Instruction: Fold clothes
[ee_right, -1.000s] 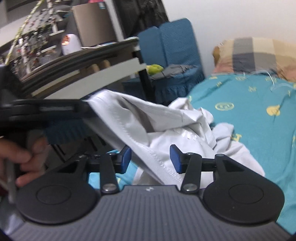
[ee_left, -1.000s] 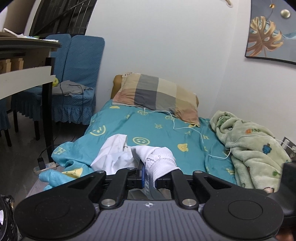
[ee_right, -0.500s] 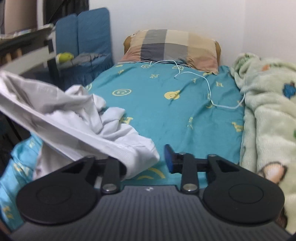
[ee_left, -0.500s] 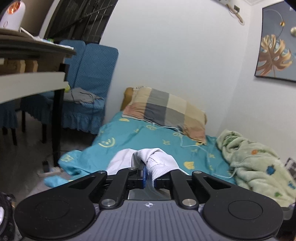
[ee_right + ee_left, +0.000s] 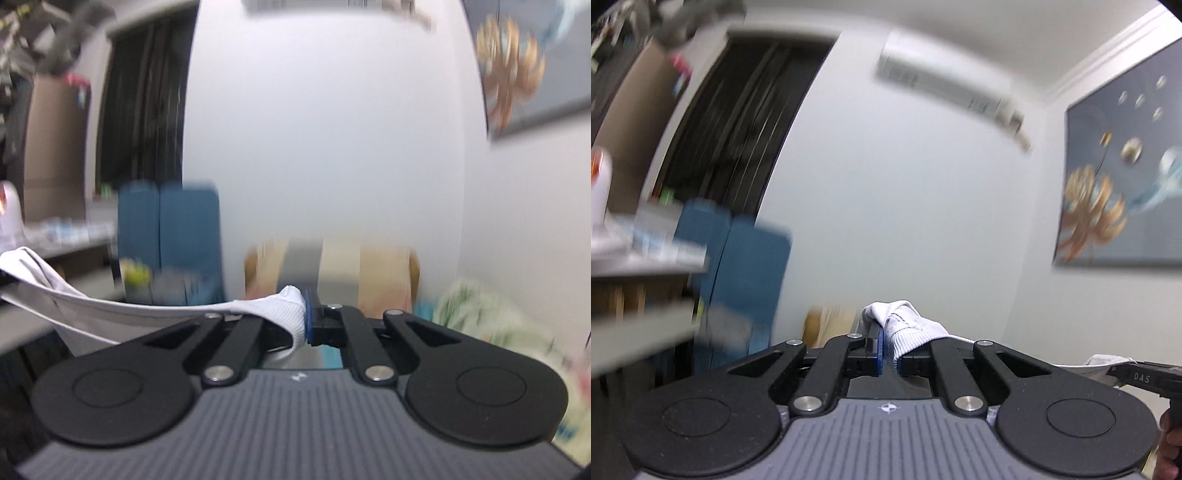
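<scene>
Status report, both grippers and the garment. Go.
Left gripper shut on white garment, ribbed edge pinched. Right gripper shut on it too, cloth stretched off to its left. Both raised, pointing at the wall. Nothing in the way; views blurred.

"DAS" marks the right claw point(image 5: 1145, 376) (white letters).

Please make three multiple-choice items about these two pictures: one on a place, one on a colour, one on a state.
1. Where does the picture with golden leaves hang?
A. on the wall at the right
B. above the blue chairs
C. on the dark door

2. What colour is the garment in the claws?
A. red
B. white
C. black

3. In what state is the right claw?
A. wide open
B. shut on nothing
C. shut on the garment

Answers:
1 A, the frame sits at the right edge of both views.
2 B, the ribbed cloth is white.
3 C, cloth is pinched against its blue pad; the left claw pinches cloth too.
</scene>
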Motion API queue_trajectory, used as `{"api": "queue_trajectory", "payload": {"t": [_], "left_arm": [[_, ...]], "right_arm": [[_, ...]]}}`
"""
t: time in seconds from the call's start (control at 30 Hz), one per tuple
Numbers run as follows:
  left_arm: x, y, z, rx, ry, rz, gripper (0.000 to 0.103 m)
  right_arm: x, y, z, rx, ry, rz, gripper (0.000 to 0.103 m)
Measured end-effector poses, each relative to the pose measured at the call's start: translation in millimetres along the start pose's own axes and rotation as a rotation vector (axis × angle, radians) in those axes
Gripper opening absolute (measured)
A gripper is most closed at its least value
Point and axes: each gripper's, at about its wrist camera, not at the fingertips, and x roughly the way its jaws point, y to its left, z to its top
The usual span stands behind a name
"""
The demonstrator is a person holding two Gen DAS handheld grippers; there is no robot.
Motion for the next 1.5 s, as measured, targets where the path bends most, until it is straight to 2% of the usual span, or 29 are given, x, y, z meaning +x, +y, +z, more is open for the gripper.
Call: {"api": "queue_trajectory", "payload": {"t": [0.17,0.3,0.4,0.53,0.67,0.8,0.9,1.1,1.23,1.3,1.4,1.5], "left_arm": [[-45,-47,103,0.039,-0.142,-0.044,0.007],[-104,-82,147,0.056,-0.206,-0.073,0.007],[-144,-102,164,0.067,-0.233,-0.091,0.007],[-172,-114,170,0.069,-0.206,-0.087,0.007],[-119,-92,137,0.048,-0.107,-0.043,0.007],[-59,-67,101,0.025,-0.001,0.005,0.007],[-8,-46,73,0.006,0.074,0.043,0.007],[161,16,-5,-0.037,0.201,0.138,0.008],[283,54,-77,-0.033,0.282,0.197,0.008],[344,68,-117,-0.006,0.304,0.216,0.008],[434,96,-188,0.026,0.352,0.231,0.009],[516,123,-268,0.046,0.447,0.246,0.009]], "right_arm": [[-79,4,89,-0.044,-0.177,-0.03,0.005],[-148,2,130,-0.07,-0.282,-0.051,0.005],[-194,-3,149,-0.059,-0.332,-0.051,0.005],[-224,-9,161,-0.031,-0.336,-0.034,0.005],[-204,-15,152,-0.006,-0.271,-0.019,0.005],[-148,-17,120,0.033,-0.157,-0.012,0.005],[-83,-20,91,0.05,-0.061,-0.014,0.005],[86,-17,22,0.081,0.115,-0.028,0.005],[215,-10,-33,0.054,0.235,-0.065,0.005],[280,-21,-60,0.053,0.268,-0.081,0.005],[374,-38,-111,0.043,0.313,-0.102,0.005],[460,-50,-176,0.057,0.397,-0.114,0.005]]}}
